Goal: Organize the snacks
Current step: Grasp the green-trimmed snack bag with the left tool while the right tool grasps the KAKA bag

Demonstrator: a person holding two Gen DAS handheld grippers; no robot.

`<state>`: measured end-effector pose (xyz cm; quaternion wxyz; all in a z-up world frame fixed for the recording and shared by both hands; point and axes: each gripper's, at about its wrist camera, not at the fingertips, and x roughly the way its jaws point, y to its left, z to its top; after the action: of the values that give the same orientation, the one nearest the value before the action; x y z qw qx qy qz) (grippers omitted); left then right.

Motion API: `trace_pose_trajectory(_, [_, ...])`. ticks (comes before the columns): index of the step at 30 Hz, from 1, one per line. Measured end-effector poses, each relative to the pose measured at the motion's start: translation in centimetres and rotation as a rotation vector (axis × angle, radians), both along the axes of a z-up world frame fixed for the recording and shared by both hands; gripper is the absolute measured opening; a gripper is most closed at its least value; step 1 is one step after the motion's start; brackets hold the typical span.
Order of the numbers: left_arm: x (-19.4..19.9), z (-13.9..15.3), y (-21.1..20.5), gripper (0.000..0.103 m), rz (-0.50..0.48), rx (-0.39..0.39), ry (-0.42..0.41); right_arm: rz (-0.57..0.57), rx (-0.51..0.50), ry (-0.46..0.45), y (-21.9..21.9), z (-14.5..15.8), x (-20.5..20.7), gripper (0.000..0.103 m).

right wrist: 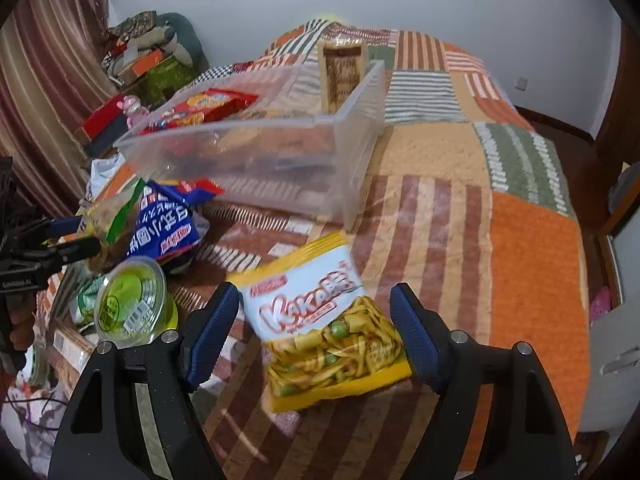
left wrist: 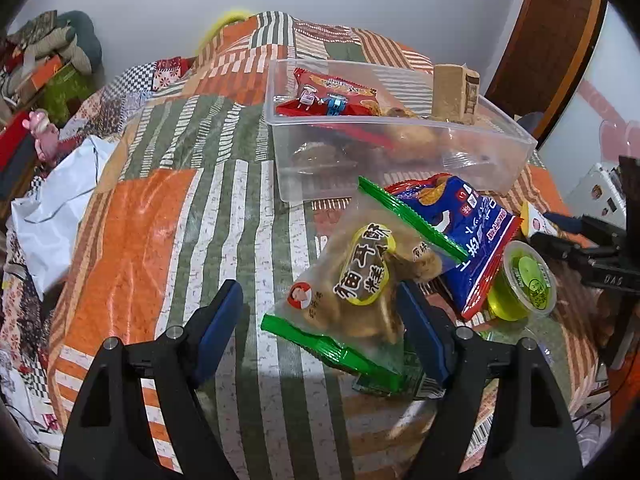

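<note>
My left gripper (left wrist: 320, 320) hovers open over a clear bag with green ends (left wrist: 352, 280) holding brown snacks. The bag lies partly between the pads, and the left pad stands well away from it. My right gripper (right wrist: 316, 324) is open around a yellow and white chip bag (right wrist: 320, 320) that lies flat on the bedspread. A blue snack bag (left wrist: 472, 232) (right wrist: 168, 228) and a green jelly cup (left wrist: 524, 280) (right wrist: 132, 304) lie between the two. Behind them a clear plastic bin (left wrist: 400, 122) (right wrist: 240, 160) holds a red cracker packet (left wrist: 332, 96) (right wrist: 208, 106) and a tan box (left wrist: 456, 92).
Everything rests on a patchwork bedspread (left wrist: 160, 220) over a bed. A white plastic bag (left wrist: 52, 208) and a pink toy (left wrist: 40, 136) lie at the bed's left edge beside a pile of boxes and cloth. Striped curtains (right wrist: 48, 100) hang at the left.
</note>
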<state>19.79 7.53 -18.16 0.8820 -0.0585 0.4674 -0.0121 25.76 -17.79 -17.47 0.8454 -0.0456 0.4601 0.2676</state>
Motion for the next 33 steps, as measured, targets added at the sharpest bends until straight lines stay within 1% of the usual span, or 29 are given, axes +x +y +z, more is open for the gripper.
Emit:
trace_pose_trajectory(4, [0.5,-0.2,-0.6,0.079,-0.016,-0.008,-0.008,0.019,-0.005,0.005,0.1,0.3,-0.8,0.075])
trace_pose_trajectory(7, [1.3,-0.8,-1.0,0.079,-0.033,-0.010,0.009,0.023,-0.013,-0.009,0.3,0.4,-0.8,0.075])
trace_pose_trajectory(11, [2.4,-1.4,-1.1,0.079,-0.049,-0.014,0.031,0.007,-0.021,-0.004,0.5,-0.2,0.0,0.075])
trace_pose_trajectory(14, [2.9,-1.9,-1.2,0.079,-0.060,-0.024,0.038,-0.010,-0.004,0.007,0.4,-0.4,0.5,0.075])
trace_pose_trajectory(17, [3.4,-2.4,-1.5,0.079,-0.064,-0.021,0.040,-0.019,0.004,0.008,0.3,-0.4,0.6,0.070])
trace_pose_trajectory(19, [3.5,-2.6,-1.9,0.078,-0.073,-0.004,0.033,-0.027,0.004,0.005,0.2,-0.5,0.7,0.065])
trace_pose_trajectory(20, [3.5,-2.7,-2.0,0.078,-0.077,0.001,0.031,-0.028,0.004,0.003,0.3,-0.5,0.7,0.060])
trace_pose_trajectory(21, [3.5,-2.8,-2.3,0.076,-0.085,0.008,0.024,-0.028,0.008,0.004,0.2,-0.5,0.7,0.057])
trace_pose_trajectory(22, [3.4,-2.8,-2.4,0.071,-0.091,0.011,0.021,-0.027,0.014,0.004,0.2,-0.5,0.7,0.056])
trace_pose_trajectory(23, [3.4,-2.8,-2.5,0.069,-0.095,0.017,0.020,-0.029,0.018,0.001,0.1,-0.4,0.6,0.054])
trace_pose_trajectory(24, [3.2,-2.8,-2.6,0.065,-0.092,0.028,0.016,-0.032,0.019,-0.003,0.1,-0.4,0.6,0.053])
trace_pose_trajectory(30, [2.5,-2.4,-2.3,0.058,-0.084,0.012,0.011,-0.042,0.019,-0.026,-0.1,0.2,0.2,0.048])
trace_pose_trajectory(33, [1.9,-2.0,-2.0,0.057,-0.070,0.006,0.006,-0.043,0.020,-0.041,-0.2,0.5,-0.1,0.047])
